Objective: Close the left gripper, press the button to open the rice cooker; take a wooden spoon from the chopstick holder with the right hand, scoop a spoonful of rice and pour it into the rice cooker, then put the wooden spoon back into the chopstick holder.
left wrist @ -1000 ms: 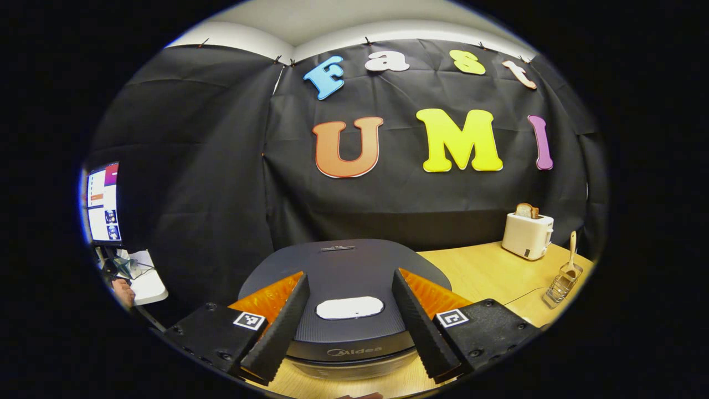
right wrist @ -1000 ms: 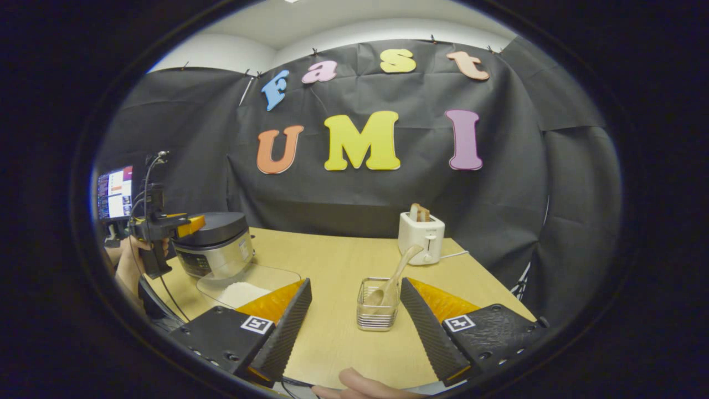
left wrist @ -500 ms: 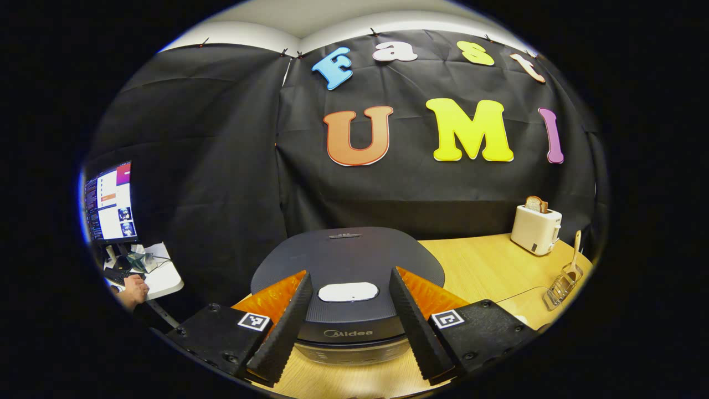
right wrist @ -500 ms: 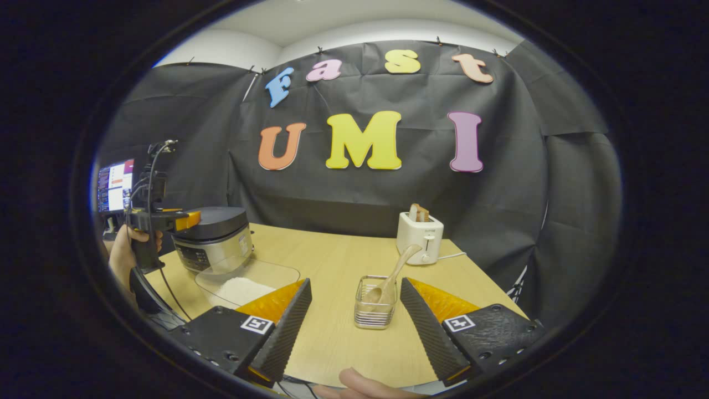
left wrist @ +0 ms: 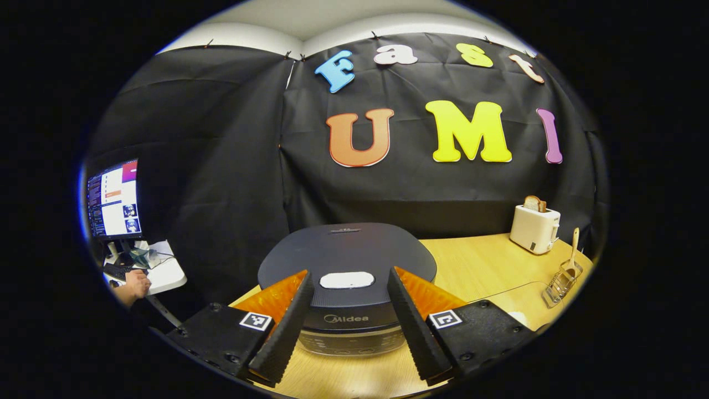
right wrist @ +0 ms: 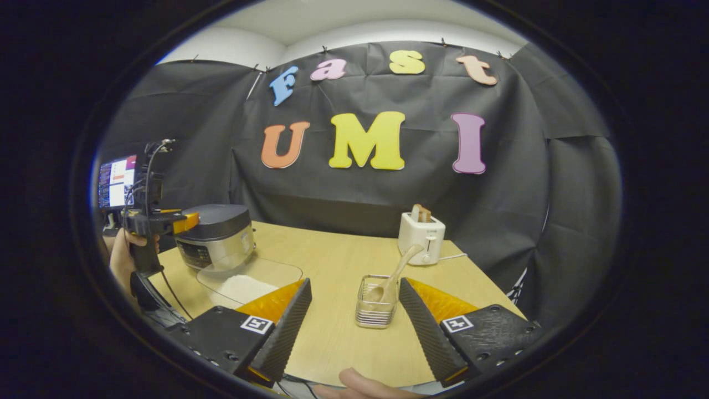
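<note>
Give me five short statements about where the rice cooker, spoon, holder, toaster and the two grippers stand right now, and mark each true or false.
1. The rice cooker has its lid down. True.
2. The left gripper is shut. False: its fingers stand wide apart, on either side of the pale button.
3. The wooden spoon stands in the wire holder. True.
4. The right gripper grips the spoon. False: it is open and holds nothing, with the holder between and beyond its fingers.
5. The toaster is empty. False: a slice of bread sticks out of its top.
</note>
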`<state>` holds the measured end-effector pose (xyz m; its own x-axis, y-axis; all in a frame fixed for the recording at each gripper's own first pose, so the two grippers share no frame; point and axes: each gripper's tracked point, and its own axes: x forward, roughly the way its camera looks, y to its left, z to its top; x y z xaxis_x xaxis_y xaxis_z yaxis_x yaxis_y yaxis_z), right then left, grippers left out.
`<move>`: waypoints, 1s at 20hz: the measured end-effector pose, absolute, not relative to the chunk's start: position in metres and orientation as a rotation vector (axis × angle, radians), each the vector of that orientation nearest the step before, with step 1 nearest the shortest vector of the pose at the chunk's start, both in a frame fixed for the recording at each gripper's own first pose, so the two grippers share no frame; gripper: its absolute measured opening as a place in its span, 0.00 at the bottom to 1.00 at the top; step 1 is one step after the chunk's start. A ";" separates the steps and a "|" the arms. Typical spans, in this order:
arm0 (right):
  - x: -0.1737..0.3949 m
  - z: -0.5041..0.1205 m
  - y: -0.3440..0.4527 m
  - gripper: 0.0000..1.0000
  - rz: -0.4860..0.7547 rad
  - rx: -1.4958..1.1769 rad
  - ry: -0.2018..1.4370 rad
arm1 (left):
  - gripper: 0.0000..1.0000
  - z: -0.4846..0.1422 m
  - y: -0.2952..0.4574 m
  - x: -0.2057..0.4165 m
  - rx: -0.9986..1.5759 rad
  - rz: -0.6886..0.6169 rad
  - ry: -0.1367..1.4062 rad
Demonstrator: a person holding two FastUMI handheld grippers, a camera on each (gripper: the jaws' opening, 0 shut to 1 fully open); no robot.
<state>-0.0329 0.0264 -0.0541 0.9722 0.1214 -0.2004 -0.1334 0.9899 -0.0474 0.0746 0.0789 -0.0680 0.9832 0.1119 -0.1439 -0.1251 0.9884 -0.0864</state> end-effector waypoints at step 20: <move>-0.039 -0.050 0.029 0.97 0.107 -0.028 0.186 | 0.86 -0.041 -0.044 -0.015 -0.121 -0.046 0.125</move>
